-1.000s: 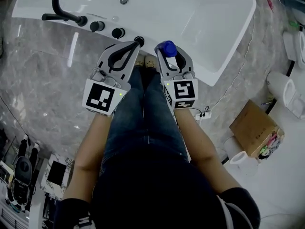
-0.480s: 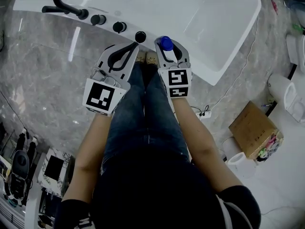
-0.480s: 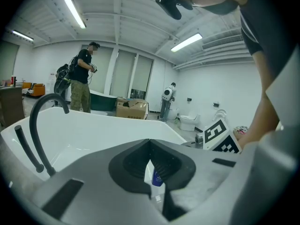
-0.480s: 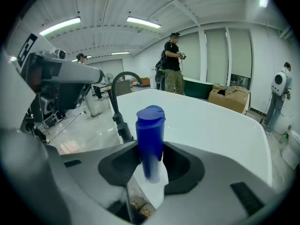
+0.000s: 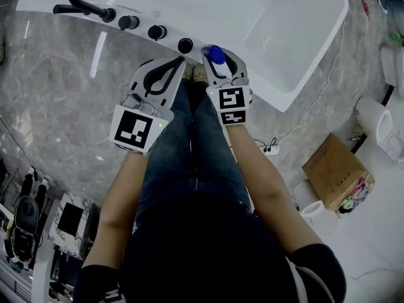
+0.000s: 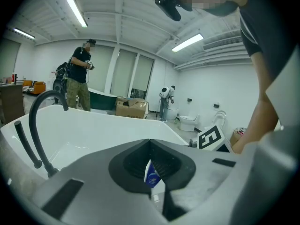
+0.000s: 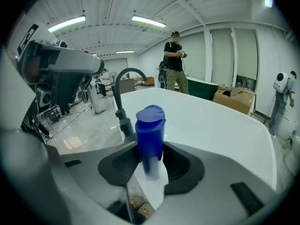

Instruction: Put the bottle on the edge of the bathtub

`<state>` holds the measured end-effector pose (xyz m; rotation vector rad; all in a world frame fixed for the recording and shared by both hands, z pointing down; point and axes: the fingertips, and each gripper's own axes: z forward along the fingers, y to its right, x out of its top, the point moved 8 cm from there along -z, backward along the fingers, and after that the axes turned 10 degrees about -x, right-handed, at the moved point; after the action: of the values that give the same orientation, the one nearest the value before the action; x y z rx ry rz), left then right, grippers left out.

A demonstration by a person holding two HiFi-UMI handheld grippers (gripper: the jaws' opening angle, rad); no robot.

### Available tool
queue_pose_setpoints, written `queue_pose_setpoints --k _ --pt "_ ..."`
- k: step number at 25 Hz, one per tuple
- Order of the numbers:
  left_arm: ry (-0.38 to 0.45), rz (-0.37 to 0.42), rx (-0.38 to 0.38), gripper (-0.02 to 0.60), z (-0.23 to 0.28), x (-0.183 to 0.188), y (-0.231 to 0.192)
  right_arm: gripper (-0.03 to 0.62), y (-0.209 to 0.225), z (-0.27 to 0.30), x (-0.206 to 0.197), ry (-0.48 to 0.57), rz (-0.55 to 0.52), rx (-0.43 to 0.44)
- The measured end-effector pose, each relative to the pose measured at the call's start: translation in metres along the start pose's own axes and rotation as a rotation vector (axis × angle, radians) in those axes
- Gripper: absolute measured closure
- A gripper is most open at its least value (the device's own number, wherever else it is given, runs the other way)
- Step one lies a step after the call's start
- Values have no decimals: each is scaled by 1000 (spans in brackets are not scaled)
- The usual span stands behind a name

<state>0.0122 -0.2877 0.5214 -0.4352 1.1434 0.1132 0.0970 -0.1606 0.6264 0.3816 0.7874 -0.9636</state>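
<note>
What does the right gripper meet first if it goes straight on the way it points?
The right gripper, shut on the bottle, most likely meets the near rim of the bathtub, right at its tips. Height is unclear: it may instead clear the rim and pass over the basin.

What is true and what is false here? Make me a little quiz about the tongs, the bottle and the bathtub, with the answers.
1. The right tongs hold a blue-capped bottle. True.
2. The left tongs hold something too. False: they are shut and empty.
3. The bathtub is white. True.
4. The faucet on the bathtub is gold. False: it is black.
</note>
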Motion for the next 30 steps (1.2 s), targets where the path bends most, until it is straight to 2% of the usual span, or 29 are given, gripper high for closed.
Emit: queue_pose_setpoints --k 7,10,14,18,22,23,24,25,30 --pt "-1 -11 0 558 -3 -1 -1 428 -10 0 -12 -5 -88 43" --pt "-17 -13 -1 558 -5 -2 0 428 -11 0 -12 -20 -93 62" --pt "-41 -3 -11 558 -8 3 4 358 -10 -10 -7 -17 -110 74" --pt "-14 23 -29 558 -13 22 14 345 -1 -46 9 37 -117 73" --pt "4 48 -40 558 -22 48 25 347 12 -91 43 130 -124 51" --pt "13 57 -43 558 -22 56 27 364 17 -102 55 161 -119 40" --pt "23 68 -45 558 -22 64 30 458 24 -112 67 195 -107 25" --pt "35 82 -45 558 -21 73 32 516 30 -122 79 230 -88 9" --pt "151 152 -14 558 -33 126 46 565 58 -175 136 376 36 -102"
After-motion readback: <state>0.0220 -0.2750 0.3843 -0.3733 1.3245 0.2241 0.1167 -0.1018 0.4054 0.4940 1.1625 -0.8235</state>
